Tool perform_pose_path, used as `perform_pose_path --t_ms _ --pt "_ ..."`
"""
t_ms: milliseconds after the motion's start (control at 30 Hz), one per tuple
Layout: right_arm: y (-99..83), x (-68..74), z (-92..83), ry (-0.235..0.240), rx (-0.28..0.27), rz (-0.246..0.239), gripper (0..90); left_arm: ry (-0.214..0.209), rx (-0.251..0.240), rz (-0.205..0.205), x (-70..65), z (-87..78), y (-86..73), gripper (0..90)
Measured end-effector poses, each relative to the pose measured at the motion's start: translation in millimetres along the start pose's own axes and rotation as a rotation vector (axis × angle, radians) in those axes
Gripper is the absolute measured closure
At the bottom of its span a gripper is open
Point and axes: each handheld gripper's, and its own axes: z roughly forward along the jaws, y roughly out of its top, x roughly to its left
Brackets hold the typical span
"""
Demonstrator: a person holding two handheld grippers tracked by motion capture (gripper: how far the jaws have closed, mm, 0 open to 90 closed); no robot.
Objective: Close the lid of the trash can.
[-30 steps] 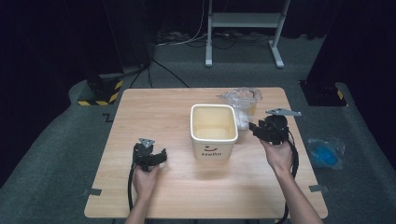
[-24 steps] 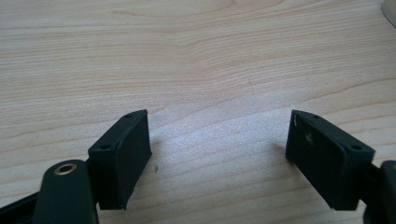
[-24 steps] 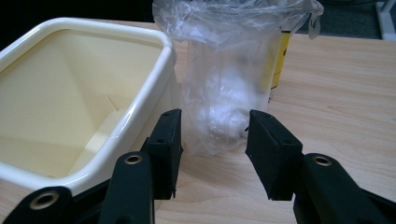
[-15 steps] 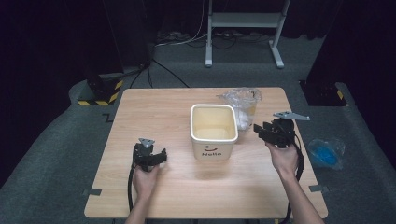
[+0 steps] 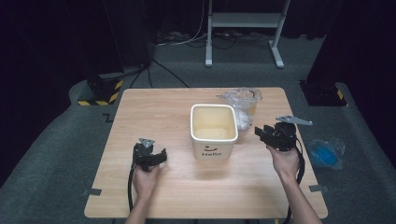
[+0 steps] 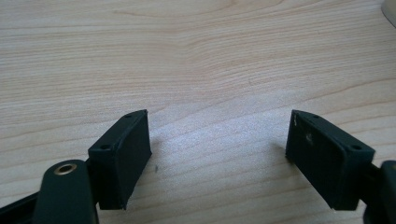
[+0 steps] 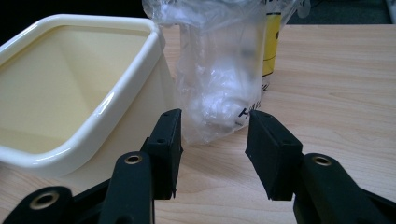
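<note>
From the high view, the clear plastic bag [image 5: 243, 106] stood upright on the wooden table [image 5: 159, 112], its long axis vertical and its crumpled mouth pointing up, just behind the right rear corner of the cream square bin [image 5: 213, 131]. The right gripper [image 5: 262, 134] sat just right of the bin, jaws pointing left toward the bag. The left gripper [image 5: 150, 156] lay well apart to the left.

In the left gripper view, the left gripper [image 6: 217, 154] had its matte black jaws spread wide over bare, pale-grained wood.

In the right gripper view, the right gripper [image 7: 214, 151] held its jaws apart and empty, close before the bag [image 7: 219, 74], a glossy, wrinkled film with a yellow printed panel. The smooth, round-rimmed bin [image 7: 88, 93] stood touching it.
</note>
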Motion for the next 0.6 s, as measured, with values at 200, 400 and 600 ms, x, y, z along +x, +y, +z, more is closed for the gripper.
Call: perform_pose_path --t_ms 200,400,600 --pt "-5.9 -1.1 3.5 0.009 -0.003 0.008 55.2 0.000 0.000 0.000 0.0 0.0 0.0 21.9" --pt "-10.1 -1.2 6.0 0.016 -0.006 0.007 55.2 0.000 0.000 0.000 -0.1 0.0 0.0 21.9" --pt "-15.2 -3.5 8.3 0.016 -0.005 0.017 55.2 0.000 0.000 0.000 0.0 0.0 0.0 21.9"
